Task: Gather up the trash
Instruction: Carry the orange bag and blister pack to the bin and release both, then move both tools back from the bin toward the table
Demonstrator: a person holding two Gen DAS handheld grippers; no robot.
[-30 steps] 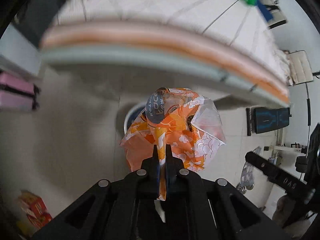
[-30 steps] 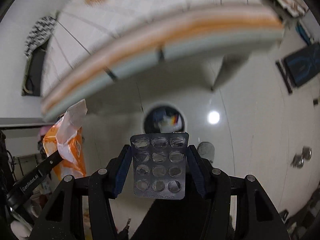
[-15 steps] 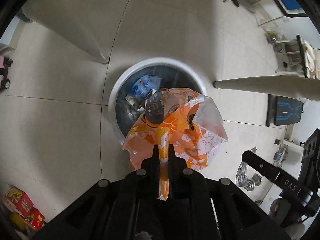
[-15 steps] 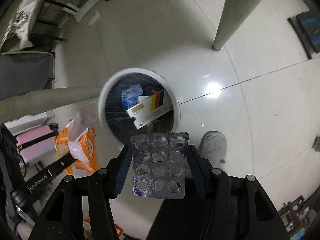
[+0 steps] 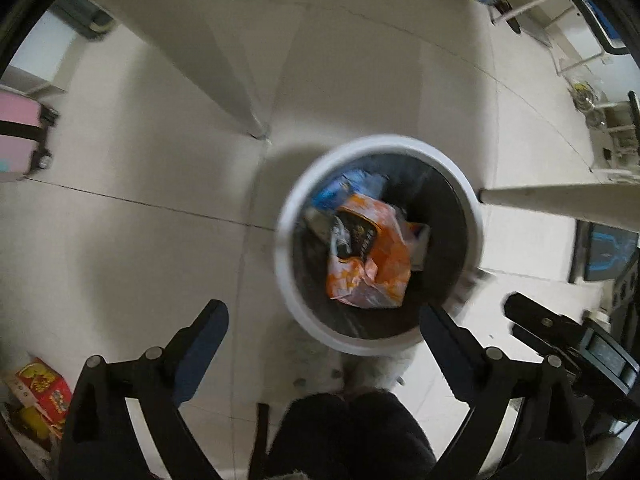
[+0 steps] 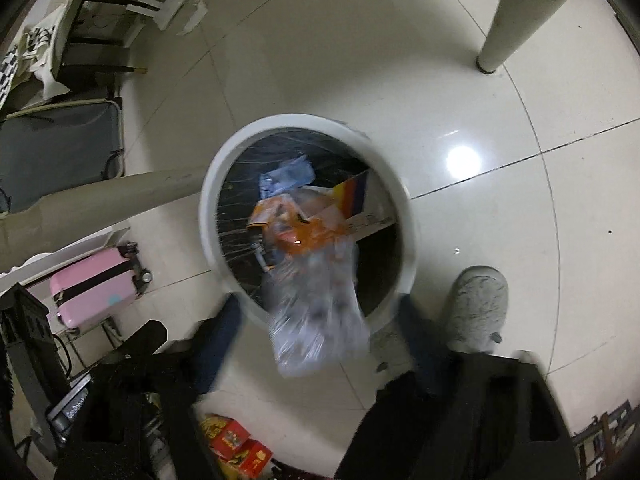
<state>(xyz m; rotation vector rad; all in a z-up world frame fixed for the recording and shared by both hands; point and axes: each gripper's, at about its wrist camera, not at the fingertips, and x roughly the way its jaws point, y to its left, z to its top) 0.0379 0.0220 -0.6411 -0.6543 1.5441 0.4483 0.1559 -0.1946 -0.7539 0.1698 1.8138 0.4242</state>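
Observation:
A round white trash bin with a dark liner stands on the tiled floor below both grippers. The orange snack wrapper lies inside it on other trash; it also shows in the right wrist view. My left gripper is open and empty above the bin's near rim. My right gripper is open; the silver pill blister pack, blurred, is loose in the air between its fingers, over the bin's rim.
White table legs stand beside the bin. A pink suitcase and red boxes lie at the left. A grey slipper is by the bin. A dark chair is farther left.
Both grippers opened. The orange wrapper dropped from the left gripper into the bin. The blister pack left the right gripper's fingers and is falling toward the bin.

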